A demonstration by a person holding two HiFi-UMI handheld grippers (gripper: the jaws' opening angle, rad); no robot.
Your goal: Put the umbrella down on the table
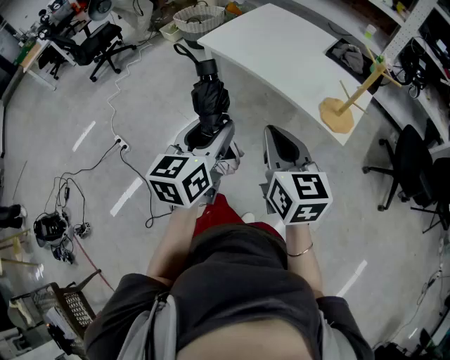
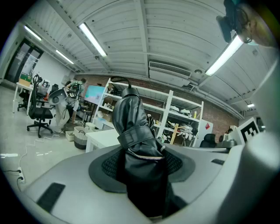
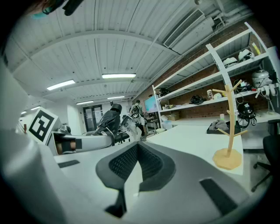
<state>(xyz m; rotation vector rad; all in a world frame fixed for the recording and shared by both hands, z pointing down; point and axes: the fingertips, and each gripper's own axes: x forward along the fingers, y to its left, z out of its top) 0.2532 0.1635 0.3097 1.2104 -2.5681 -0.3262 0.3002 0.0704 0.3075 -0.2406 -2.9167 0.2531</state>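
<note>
A folded black umbrella (image 1: 209, 98) with a strap round it sticks forward and up out of my left gripper (image 1: 209, 133), whose jaws are shut on its lower part. In the left gripper view the umbrella (image 2: 135, 131) fills the gap between the pads, its handle end pointing up. The white table (image 1: 281, 49) lies ahead and to the right, a short way beyond the umbrella's tip. My right gripper (image 1: 280, 140) hangs beside the left one, shut and holding nothing; in its own view the pads (image 3: 124, 162) meet at the tip. The umbrella (image 3: 107, 120) shows at that view's left.
A wooden branched stand (image 1: 344, 105) stands at the table's near right edge, a dark cloth (image 1: 348, 56) behind it. A woven basket (image 1: 199, 17) sits on the floor past the table's left end. Office chairs (image 1: 95, 42) and floor cables (image 1: 119, 148) lie to the left, another chair (image 1: 411, 162) right.
</note>
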